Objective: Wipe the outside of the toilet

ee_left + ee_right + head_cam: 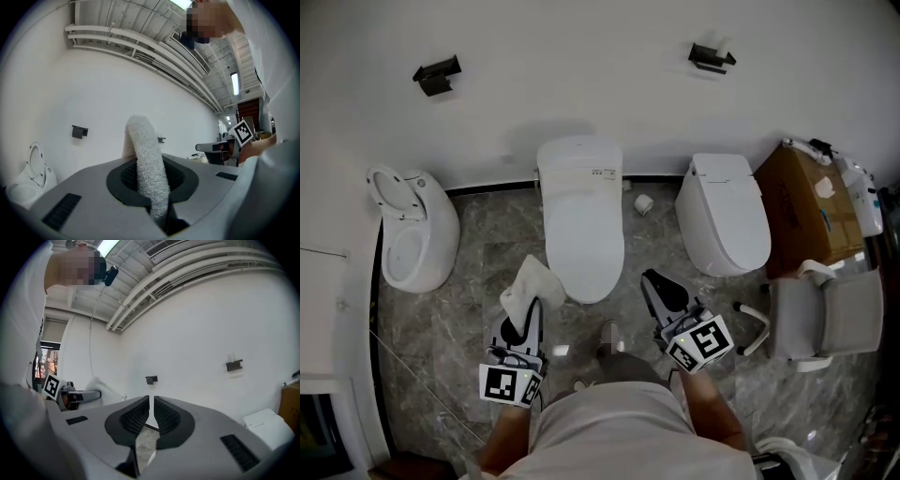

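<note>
Left gripper (531, 317) clenches the cloth (530, 284); right gripper (654, 284) is closed, empty. That narrow pinch may slip when rubbing the toilet (581, 225).

- No word, brand name or number can be read anywhere in these views.
- The middle toilet (581, 216) has a small label (603, 172) with dark print on its top near the back. The print is too small to read.
- The cardboard box (797, 202) at the right has dark print along its side and pale stickers on top, none of it legible.
- The marker cube (508, 383) on the left gripper (532, 307) shows only a black-and-white square pattern, with no letters or digits.
- The marker cube (703, 340) on the right gripper (650, 278) has a pattern of the same kind, also seen in the left gripper view (243, 132).
</note>
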`<action>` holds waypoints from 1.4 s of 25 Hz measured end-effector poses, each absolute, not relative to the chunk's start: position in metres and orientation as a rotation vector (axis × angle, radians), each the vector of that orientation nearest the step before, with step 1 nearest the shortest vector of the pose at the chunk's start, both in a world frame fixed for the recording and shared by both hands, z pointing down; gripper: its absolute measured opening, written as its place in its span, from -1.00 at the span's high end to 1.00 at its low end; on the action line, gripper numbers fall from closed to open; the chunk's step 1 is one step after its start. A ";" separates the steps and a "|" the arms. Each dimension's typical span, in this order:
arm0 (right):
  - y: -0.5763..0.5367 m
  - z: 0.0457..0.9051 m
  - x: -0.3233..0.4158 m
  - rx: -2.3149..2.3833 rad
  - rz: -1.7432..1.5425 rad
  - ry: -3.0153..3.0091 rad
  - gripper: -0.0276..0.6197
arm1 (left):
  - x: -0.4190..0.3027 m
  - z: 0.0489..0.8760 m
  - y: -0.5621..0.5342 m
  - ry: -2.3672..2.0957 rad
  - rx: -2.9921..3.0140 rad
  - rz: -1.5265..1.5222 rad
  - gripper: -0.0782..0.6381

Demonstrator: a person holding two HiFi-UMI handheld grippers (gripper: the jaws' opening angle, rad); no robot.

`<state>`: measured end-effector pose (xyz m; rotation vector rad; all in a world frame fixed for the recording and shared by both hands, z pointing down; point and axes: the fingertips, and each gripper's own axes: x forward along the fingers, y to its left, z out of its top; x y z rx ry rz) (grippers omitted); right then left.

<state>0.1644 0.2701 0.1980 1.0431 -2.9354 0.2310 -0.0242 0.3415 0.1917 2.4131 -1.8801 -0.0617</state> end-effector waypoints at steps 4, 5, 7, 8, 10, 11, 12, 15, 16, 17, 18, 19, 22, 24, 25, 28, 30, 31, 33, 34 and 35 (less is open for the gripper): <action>0.211 0.196 0.176 1.004 0.237 -2.948 0.75 | -0.015 0.181 0.280 -1.933 2.390 -0.074 0.62; 0.196 0.195 0.179 0.995 0.233 -2.953 0.75 | -0.013 0.178 0.266 -1.946 2.385 -0.074 0.62; 0.170 0.194 0.181 0.968 0.220 -2.967 0.75 | -0.008 0.173 0.243 -1.969 2.382 -0.068 0.62; 0.160 0.194 0.181 0.949 0.216 -2.978 0.75 | -0.005 0.171 0.234 -1.981 2.381 -0.064 0.62; 0.142 0.194 0.179 0.912 0.215 -2.998 0.75 | -0.002 0.168 0.220 -2.004 2.366 -0.060 0.62; 0.135 0.194 0.178 0.898 0.218 -3.006 0.75 | -0.002 0.168 0.214 -2.013 2.355 -0.057 0.62; 0.128 0.194 0.176 0.887 0.223 -3.013 0.75 | -0.002 0.169 0.209 -2.017 2.344 -0.051 0.62; 0.113 0.196 0.171 0.870 0.242 -3.030 0.75 | -0.003 0.176 0.197 -2.012 2.325 -0.015 0.62; 0.109 0.197 0.171 0.867 0.250 -3.032 0.75 | -0.003 0.177 0.193 -2.010 2.320 -0.008 0.62; 0.105 0.198 0.170 0.865 0.258 -3.033 0.75 | -0.003 0.177 0.189 -2.011 2.317 -0.007 0.62; 0.101 0.199 0.170 0.864 0.265 -3.032 0.75 | -0.004 0.176 0.184 -2.014 2.317 -0.010 0.62; 0.097 0.201 0.170 0.862 0.270 -3.028 0.75 | -0.005 0.175 0.179 -2.018 2.319 -0.013 0.62; 0.089 0.202 0.164 0.852 0.266 -3.023 0.75 | -0.012 0.174 0.166 -2.029 2.324 -0.024 0.62; 0.085 0.200 0.159 0.849 0.254 -3.020 0.75 | -0.018 0.177 0.158 -2.028 2.315 -0.034 0.62; 0.082 0.201 0.158 0.851 0.251 -3.013 0.75 | -0.020 0.179 0.154 -2.022 2.311 -0.042 0.62; 0.073 0.202 0.148 0.862 0.256 -2.979 0.75 | -0.029 0.181 0.139 -1.989 2.318 -0.070 0.62; 0.066 0.201 0.136 0.866 0.255 -2.957 0.75 | -0.037 0.180 0.128 -1.965 2.337 -0.081 0.62; 0.061 0.198 0.129 0.866 0.247 -2.949 0.75 | -0.043 0.180 0.122 -1.953 2.345 -0.087 0.62; 0.049 0.192 0.112 0.869 0.226 -2.942 0.75 | -0.054 0.181 0.108 -1.926 2.359 -0.097 0.62; 0.044 0.188 0.103 0.873 0.217 -2.946 0.75 | -0.060 0.181 0.102 -1.913 2.368 -0.100 0.62; 0.040 0.184 0.093 0.875 0.209 -2.951 0.75 | -0.067 0.179 0.098 -1.903 2.378 -0.103 0.62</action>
